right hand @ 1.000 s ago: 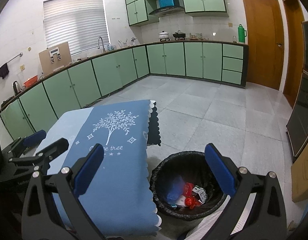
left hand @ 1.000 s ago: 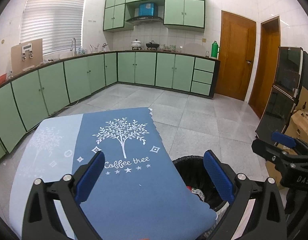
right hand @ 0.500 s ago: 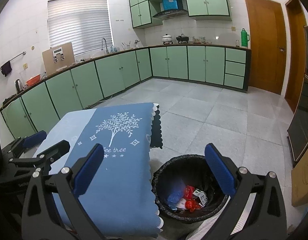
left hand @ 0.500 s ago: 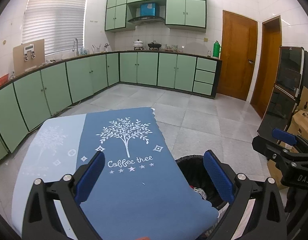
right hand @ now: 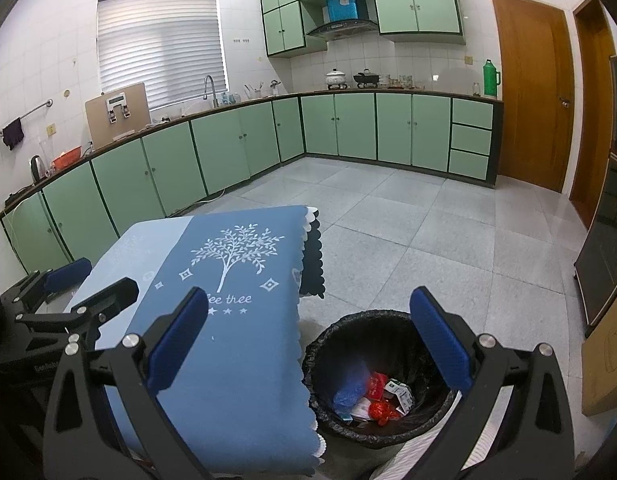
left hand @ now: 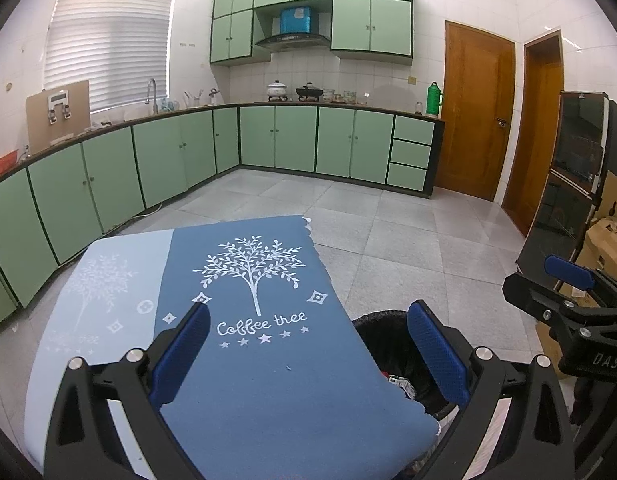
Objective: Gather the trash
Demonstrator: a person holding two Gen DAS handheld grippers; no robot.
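Both grippers are held with fingers spread wide, gripping nothing. The left gripper (left hand: 308, 354) hovers above a blue tablecloth (left hand: 268, 360) printed with a white tree. The right gripper (right hand: 308, 340) hangs partly over a black-lined trash bin (right hand: 328, 344) on the floor beside the table. Below its right finger (right hand: 440, 344), the bin holds red, blue and white wrappers (right hand: 372, 396).

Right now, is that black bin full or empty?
Neither: the bin holds a few scraps, a red wrapper and blue plastic, at the bottom.
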